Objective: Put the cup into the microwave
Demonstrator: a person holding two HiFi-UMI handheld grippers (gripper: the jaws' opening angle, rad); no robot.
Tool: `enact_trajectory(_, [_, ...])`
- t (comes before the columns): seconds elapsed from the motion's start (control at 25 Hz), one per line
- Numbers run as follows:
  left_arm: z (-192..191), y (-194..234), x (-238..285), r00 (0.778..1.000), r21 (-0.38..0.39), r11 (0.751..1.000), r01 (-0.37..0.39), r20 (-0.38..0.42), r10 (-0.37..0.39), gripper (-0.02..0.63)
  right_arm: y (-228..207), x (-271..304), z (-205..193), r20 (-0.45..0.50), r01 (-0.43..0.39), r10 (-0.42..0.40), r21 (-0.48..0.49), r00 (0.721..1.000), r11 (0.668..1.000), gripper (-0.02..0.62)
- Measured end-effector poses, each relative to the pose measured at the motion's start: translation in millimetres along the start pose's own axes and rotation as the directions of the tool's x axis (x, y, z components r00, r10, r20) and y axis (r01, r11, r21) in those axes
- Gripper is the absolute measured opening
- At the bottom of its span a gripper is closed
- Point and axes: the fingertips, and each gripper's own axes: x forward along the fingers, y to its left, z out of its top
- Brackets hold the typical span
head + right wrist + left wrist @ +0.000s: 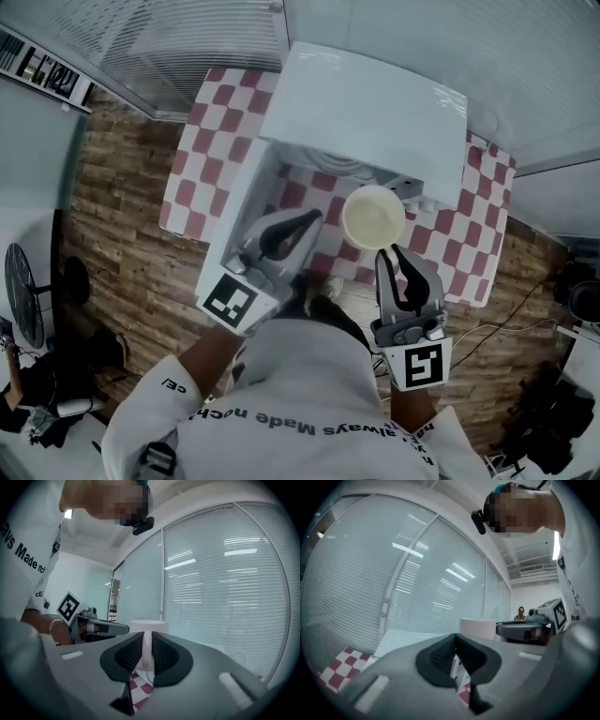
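Note:
A white cup [373, 217] hangs in front of the white microwave [375, 103], above the checkered tablecloth. My right gripper [387, 253] is shut on the cup's handle from the near side. In the right gripper view the cup [148, 624] stands just past the jaws [146, 641], and the handle is pinched between the dark pads. The microwave door [232, 217] is swung open to the left. My left gripper [289, 232] sits beside that door, left of the cup, shut with nothing seen in it. In the left gripper view the cup [477, 626] shows beyond the closed jaws [456, 644].
The red-and-white checkered table [192, 178] carries the microwave. White cables [337, 167] lie by the microwave's open front. Wooden floor [122, 216] surrounds the table, with a fan [23, 295] at the left. Glass walls with blinds [187, 47] stand behind.

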Motion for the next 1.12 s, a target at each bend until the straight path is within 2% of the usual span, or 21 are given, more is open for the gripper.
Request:
enact_trajectory(0.6, [-70.5,36.9,13.1,1.0,-0.016,1.0,-0.013,-0.026,0.013,0.005,-1.0,29.4,-83.9,-0.058,0.024,-0.023,0.013,0.998,1.0,0.048])
enact_trajectory(1.12, [-126.0,81.9,42.5,0.998,-0.011,0.998,-0.066,-0.011,0.066,0.004,-19.2,68.1,-153.4,-0.089,0.02,-0.019,0.013,0.996,1.0,0.048])
